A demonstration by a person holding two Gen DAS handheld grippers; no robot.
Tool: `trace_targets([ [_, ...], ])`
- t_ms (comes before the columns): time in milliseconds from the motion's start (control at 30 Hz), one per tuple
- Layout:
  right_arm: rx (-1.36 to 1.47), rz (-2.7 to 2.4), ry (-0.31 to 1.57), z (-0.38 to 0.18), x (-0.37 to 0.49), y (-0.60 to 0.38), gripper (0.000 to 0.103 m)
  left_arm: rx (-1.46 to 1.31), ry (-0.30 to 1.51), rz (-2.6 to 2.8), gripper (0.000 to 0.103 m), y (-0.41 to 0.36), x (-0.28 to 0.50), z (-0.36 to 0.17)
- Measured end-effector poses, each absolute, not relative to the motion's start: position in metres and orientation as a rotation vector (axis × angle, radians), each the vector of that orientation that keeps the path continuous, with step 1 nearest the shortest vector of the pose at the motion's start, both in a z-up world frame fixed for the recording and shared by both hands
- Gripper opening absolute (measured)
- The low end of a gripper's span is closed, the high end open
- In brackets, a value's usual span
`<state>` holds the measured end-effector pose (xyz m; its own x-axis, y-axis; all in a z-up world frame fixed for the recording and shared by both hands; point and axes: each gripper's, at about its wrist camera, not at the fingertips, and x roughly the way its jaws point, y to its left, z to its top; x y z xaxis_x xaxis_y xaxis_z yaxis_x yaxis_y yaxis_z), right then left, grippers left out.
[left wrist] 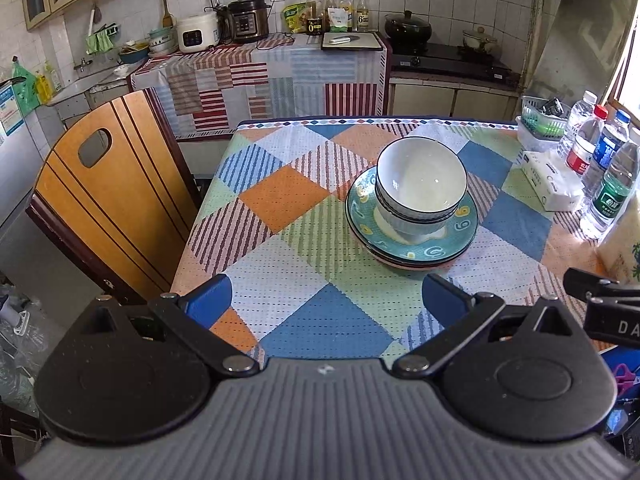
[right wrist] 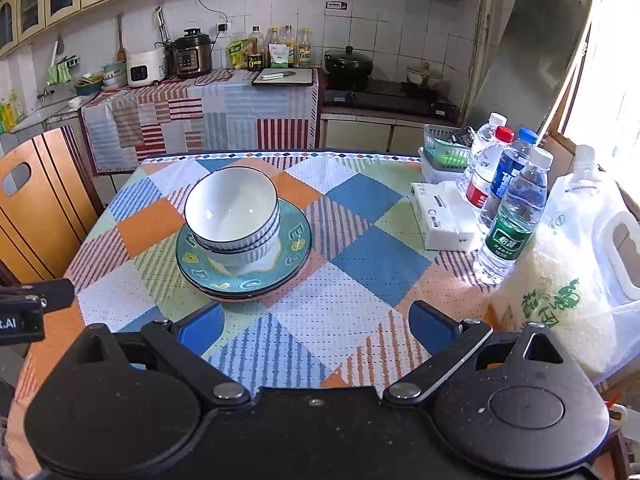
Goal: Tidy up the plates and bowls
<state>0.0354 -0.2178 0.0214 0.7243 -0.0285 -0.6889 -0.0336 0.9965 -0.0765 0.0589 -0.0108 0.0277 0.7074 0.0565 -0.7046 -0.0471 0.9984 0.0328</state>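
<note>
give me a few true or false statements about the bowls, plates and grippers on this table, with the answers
1. The bowls are nested and sit on the stack of plates. True.
2. The left gripper is shut on a bowl. False: its jaws are wide open and empty, short of the stack.
3. The top plate is teal with yellow marks. True.
4. The right gripper holds a plate. False: it is open, with only tablecloth between its fingers.
5. The water bottles stand on the plates. False: they stand apart at the table's window side, beside the tissue pack.
</note>
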Motion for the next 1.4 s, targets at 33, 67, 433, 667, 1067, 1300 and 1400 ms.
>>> trace_targets([
  [33, -0.093, -0.002, 0.763, 0.0213, 0.0342, -0.2184, 0.1, 0.015, 0.784, 0.058, 0.103, -0.0105, 0.0584, 0.0275],
  [67, -0.094, -0.008, 0.763, 0.022, 0.0329, -0.2195, 0.1, 0.016, 0.784, 0.059, 0.103, -0.0102, 0.0579, 0.0273],
  [433, -0.093, -0.003, 0.743, 0.0277, 0.0255, -0.2195, 0.1, 0.055, 0.791, 0.071, 0.103, -0.0084, 0.0555, 0.0208],
  [667, -0.097, 0.003, 0.743, 0.0264, 0.0247, -0.2172, 0.1, 0.057, 0.781, 0.065, 0.103, -0.0117, 0.0533, 0.0215],
  [1067, -0.1, 0.007, 0.745, 0.0245, 0.0248, -0.218, 0.1, 0.048, 0.797, 0.067, 0.103, -0.0096, 0.0538, 0.0197],
  [1300, -0.099, 0.005, 0.747, 0.0237, 0.0248, -0.2185, 0.1, 0.035, 0.799, 0.056, 0.103, -0.0084, 0.0539, 0.019],
  [1400, -0.099, 0.002, 0.749, 0.023, 0.0253, -0.2191, 0.1, 0.034, 0.798, 0.053, 0.103, -0.0079, 0.054, 0.0186],
])
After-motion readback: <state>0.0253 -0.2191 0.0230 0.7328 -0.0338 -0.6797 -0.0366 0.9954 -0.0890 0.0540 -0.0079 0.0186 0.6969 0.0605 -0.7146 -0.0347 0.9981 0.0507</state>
